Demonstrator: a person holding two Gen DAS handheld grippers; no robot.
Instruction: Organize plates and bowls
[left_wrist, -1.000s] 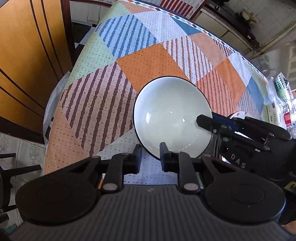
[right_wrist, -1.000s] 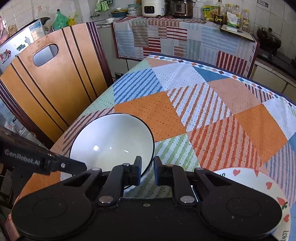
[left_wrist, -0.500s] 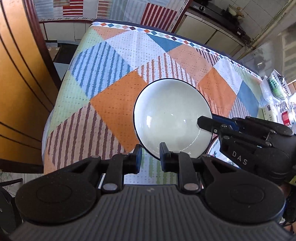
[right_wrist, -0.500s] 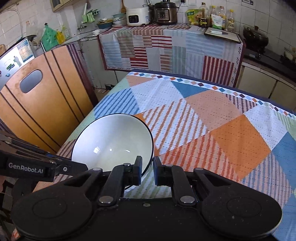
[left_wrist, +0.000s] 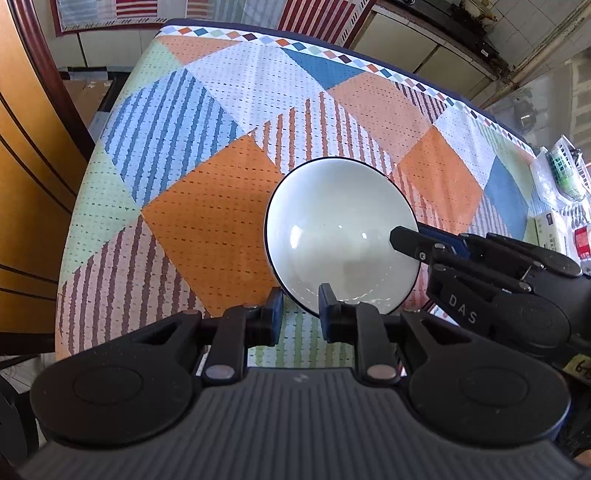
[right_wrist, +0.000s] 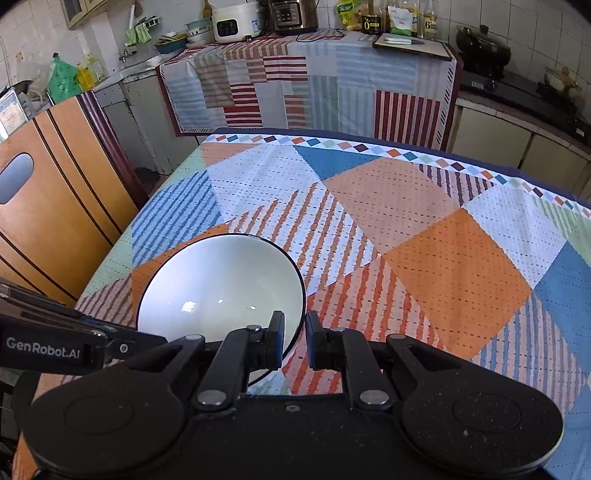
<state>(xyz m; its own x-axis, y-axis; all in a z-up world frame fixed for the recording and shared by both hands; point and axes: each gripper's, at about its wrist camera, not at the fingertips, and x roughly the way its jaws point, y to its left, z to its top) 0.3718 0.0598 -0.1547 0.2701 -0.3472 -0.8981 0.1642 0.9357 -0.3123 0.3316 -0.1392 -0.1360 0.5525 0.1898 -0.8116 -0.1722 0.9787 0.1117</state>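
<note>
On the left a wooden chair back (right_wrist: 55, 206) stands against the table's edge, and beside it both views have slid along the patchwork tablecloth (left_wrist: 207, 206) since a second ago: the far diamond border and the draped counter behind it have come into sight, and the heart-printed plate that showed at the right wrist view's lower corner has dropped out of frame. That suggests the white bowl (left_wrist: 340, 236) is being carried across the table, off the cloth, probably toward wherever the dishes are to be gathered, though no stack or rack is in view yet. The left gripper (left_wrist: 301, 314) has its fingers drawn narrow onto the bowl's near rim; further right, the right gripper (right_wrist: 295, 339) pinches the rim on its own side, one finger inside, one outside. The bowl holds nothing, only window glare on the glaze, and it sits tilted between the two grips
</note>
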